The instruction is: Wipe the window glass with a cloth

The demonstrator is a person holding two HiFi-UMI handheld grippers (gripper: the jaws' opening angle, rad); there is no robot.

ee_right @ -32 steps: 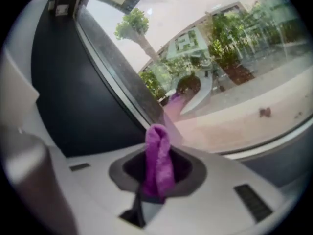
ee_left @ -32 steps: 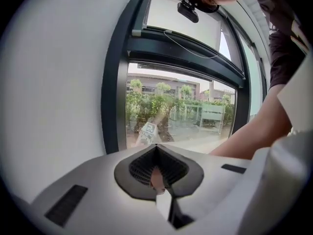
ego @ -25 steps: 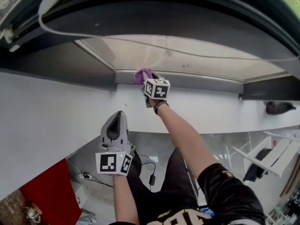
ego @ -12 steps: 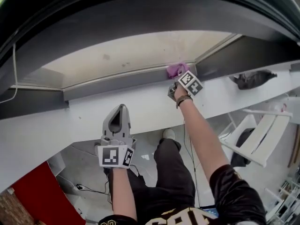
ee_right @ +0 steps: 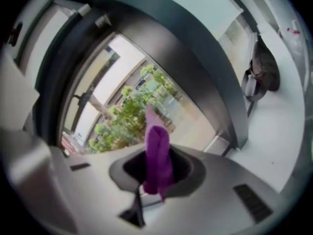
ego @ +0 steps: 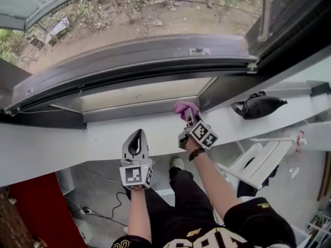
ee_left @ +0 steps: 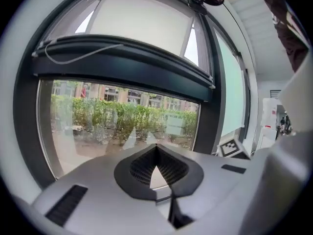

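Nearest, the left gripper (ego: 136, 137) is held below the glass (ego: 135, 94), well short of it, over the white sill (ego: 62, 143). Its jaws are clenched on nothing.

Farther on, the right gripper (ego: 190, 120) reaches to the glass's lower right corner. Its jaws grasp a purple cloth (ego: 183, 108), whose bunched end sticks out toward the pane. In the right gripper view a faint pink reflection sits just beyond the cloth's tip, so the cloth is at the glass or just off it; whether they touch cannot be told.

This looks like a wiping stroke in the corner beside the dark frame (ego: 223, 88). How much of the pane is already wiped does not show. Any further stroke calls for a firm grip, with the cloth pressed flat on the glass and clear of the frame.
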